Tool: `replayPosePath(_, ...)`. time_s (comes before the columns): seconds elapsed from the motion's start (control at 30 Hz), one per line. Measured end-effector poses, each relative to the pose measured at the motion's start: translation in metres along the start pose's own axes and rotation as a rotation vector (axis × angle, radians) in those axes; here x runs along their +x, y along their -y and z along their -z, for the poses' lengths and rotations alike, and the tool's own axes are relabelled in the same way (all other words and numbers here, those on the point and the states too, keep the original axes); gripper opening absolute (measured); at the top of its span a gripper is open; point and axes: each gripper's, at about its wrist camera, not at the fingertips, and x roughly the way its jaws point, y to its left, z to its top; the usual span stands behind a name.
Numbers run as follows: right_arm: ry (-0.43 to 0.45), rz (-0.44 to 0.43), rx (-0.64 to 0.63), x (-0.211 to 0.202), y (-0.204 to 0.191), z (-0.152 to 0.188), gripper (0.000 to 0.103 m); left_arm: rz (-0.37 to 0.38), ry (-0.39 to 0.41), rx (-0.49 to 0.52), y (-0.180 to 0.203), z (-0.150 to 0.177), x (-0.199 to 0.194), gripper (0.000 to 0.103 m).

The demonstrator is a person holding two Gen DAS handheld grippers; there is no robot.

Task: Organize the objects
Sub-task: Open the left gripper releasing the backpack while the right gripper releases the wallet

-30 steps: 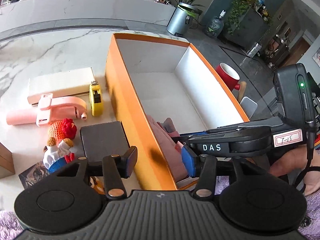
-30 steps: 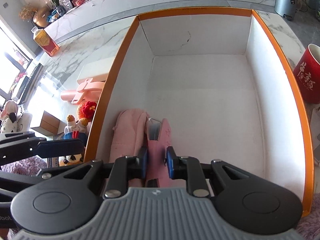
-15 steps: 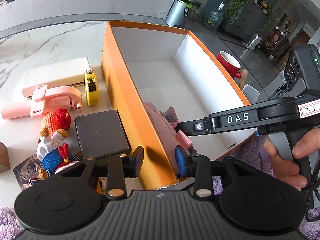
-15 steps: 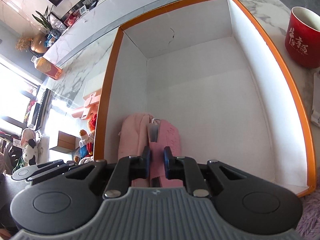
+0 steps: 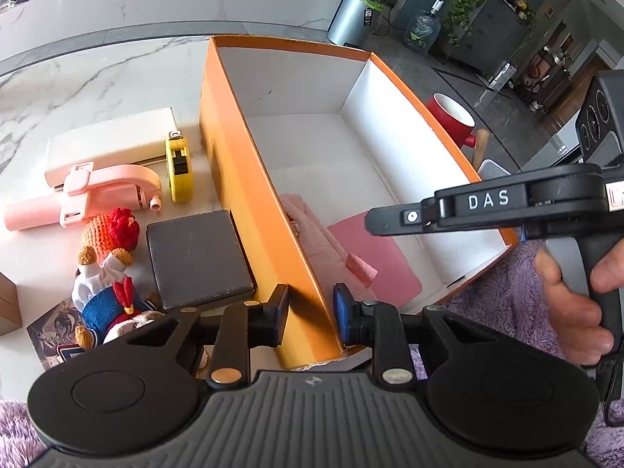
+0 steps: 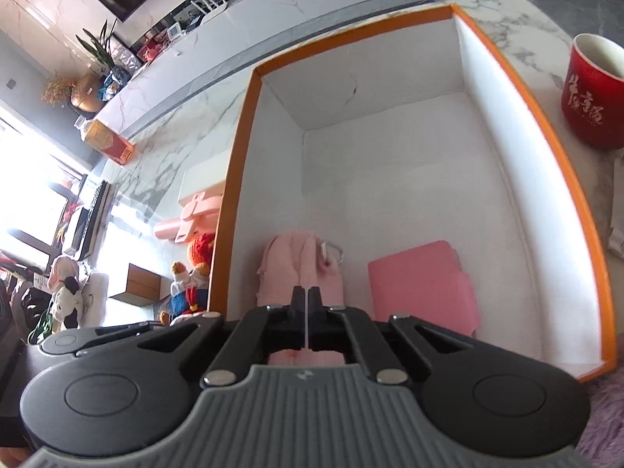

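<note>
The left gripper sits at 6 o'clock in its own view, fingers clamped across the near left wall of the orange box, one pad outside, the other inside, so it's gripping the box wall. The right gripper has its fingers pressed fully together w/ nothing between them, tips hanging above the near end of the box; in the left view its arm comes in from 3 o'clock, held by a hand. Inside the box, at the near end: a fuzzy pink pouch lies along the left wall, and a flat pink pad lies just beside it toward 3 o'clock. The rest of the box floor is bare white. Outside, on the marble table at 9 o'clock: a yellow tape measure, a pink handheld gadget resting against a white slab, a dark flat box, and a knitted doll. A red mug stands right of the box at 2 o'clock.
</note>
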Motion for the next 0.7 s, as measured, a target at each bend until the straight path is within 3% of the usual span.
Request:
replayPosePath(0.1,-0.021,0.086,-0.025,0.003,0.013,-0.009,0.005,-0.013,-0.008,0.008,0.002,-0.001,0.001,0.029)
replayPosePath(0.2,-0.065,0.196,-0.080,0.016,0.024,-0.012,0.013,-0.015,-0.014,0.005,0.003,-0.003,0.003,0.029)
replayPosePath(0.27,-0.104,0.233,-0.094,0.028,0.031,-0.012,0.029,-0.015,-0.017,0.004,0.003,-0.003,0.003,0.029)
replayPosePath(0.33,-0.126,0.238,-0.087,0.038,0.036,-0.011,0.037,-0.015,-0.020,0.005,0.003,-0.004,0.003,0.029)
replayPosePath(0.6,-0.171,0.195,-0.024,0.046,0.044,-0.014,0.036,-0.013,-0.032,0.002,0.003,-0.007,0.004,0.029)
replayPosePath(0.7,-0.194,0.171,-0.023,0.048,0.038,-0.012,0.031,-0.011,-0.033,0.000,0.003,-0.007,0.004,0.029)
